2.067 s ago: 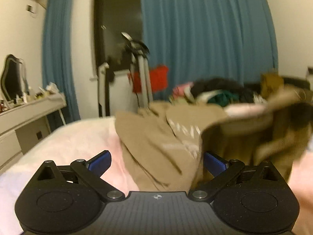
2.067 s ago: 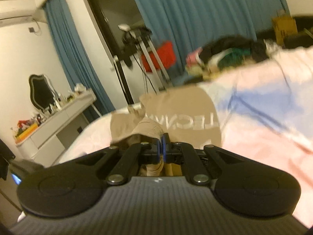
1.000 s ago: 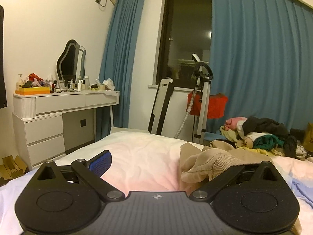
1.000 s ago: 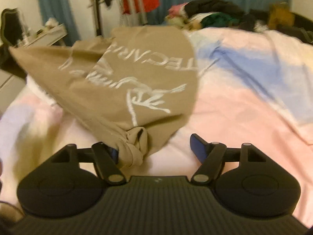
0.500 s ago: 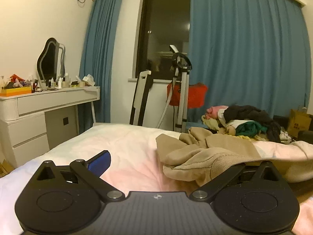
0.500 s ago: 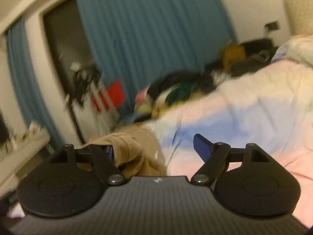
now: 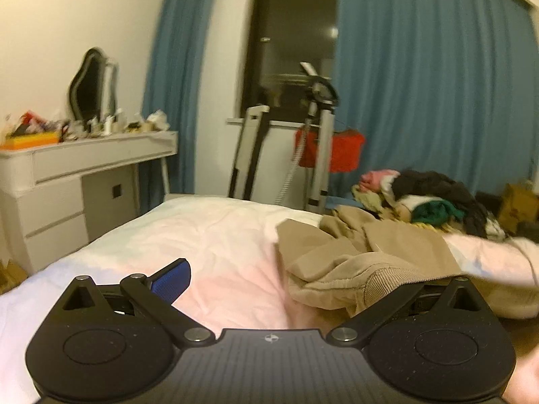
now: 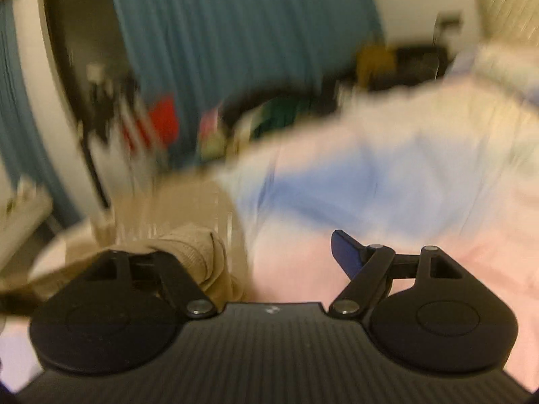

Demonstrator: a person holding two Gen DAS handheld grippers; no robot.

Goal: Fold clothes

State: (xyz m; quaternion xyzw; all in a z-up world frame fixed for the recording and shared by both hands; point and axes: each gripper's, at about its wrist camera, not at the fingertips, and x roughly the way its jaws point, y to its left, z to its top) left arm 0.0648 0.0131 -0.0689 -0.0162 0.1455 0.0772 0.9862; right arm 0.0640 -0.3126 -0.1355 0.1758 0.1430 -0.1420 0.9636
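Observation:
A tan sweatshirt (image 7: 363,256) lies crumpled on the pink bed sheet (image 7: 219,235), right of centre in the left wrist view. My left gripper (image 7: 279,282) is open. Its left blue pad (image 7: 170,281) is bare, and the sweatshirt's ribbed hem drapes over the right finger and hides its pad. The right wrist view is blurred. There my right gripper (image 8: 269,256) is open too, with the right blue pad (image 8: 345,252) bare. A ribbed fold of the tan sweatshirt (image 8: 198,252) hangs over the left finger and hides it.
A white dresser (image 7: 84,175) with a mirror and clutter stands at the left of the bed. A steamer stand (image 7: 320,141) and a red item stand before blue curtains. A pile of mixed clothes (image 7: 427,198) sits at the far right bed edge.
The right view swung up from the spread, printed sweatshirt to look across the bed. The sweatshirt dropped into a heap. Its cloth still hangs on one finger of each gripper.

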